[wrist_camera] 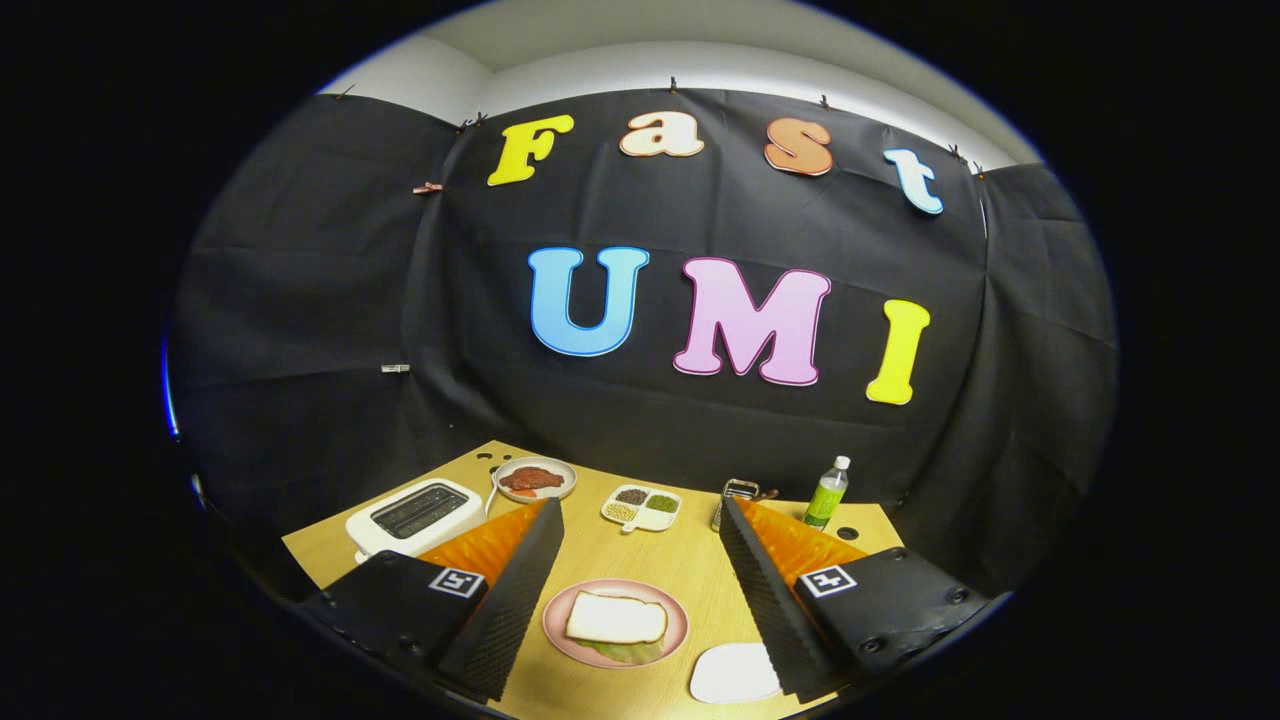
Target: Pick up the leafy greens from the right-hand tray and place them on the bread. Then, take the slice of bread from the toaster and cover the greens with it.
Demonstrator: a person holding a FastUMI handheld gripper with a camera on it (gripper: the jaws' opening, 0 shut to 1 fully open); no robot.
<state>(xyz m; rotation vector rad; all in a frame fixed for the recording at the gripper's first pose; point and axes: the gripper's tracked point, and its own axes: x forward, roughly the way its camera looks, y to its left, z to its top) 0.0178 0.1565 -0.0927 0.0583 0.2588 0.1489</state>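
My gripper [640, 590] hangs open above the wooden table, its two fingers spread wide with nothing between them. Below and between the fingers sits a pink plate [672, 640] with a slice of white bread [616, 618] on top. Green leafy greens [625, 652] peek out from under the bread's near edge. A white toaster [413, 516] stands beyond the left finger; I see no bread sticking out of its slots. A white tray [733, 673] lies by the right finger, partly hidden by it.
Beyond the fingers are a small plate with reddish meat [535, 479], a white divided dish of beans [641, 508], a metal grater [738, 493] and a green bottle [826, 493]. The black cloth wall closes the back of the table [690, 565].
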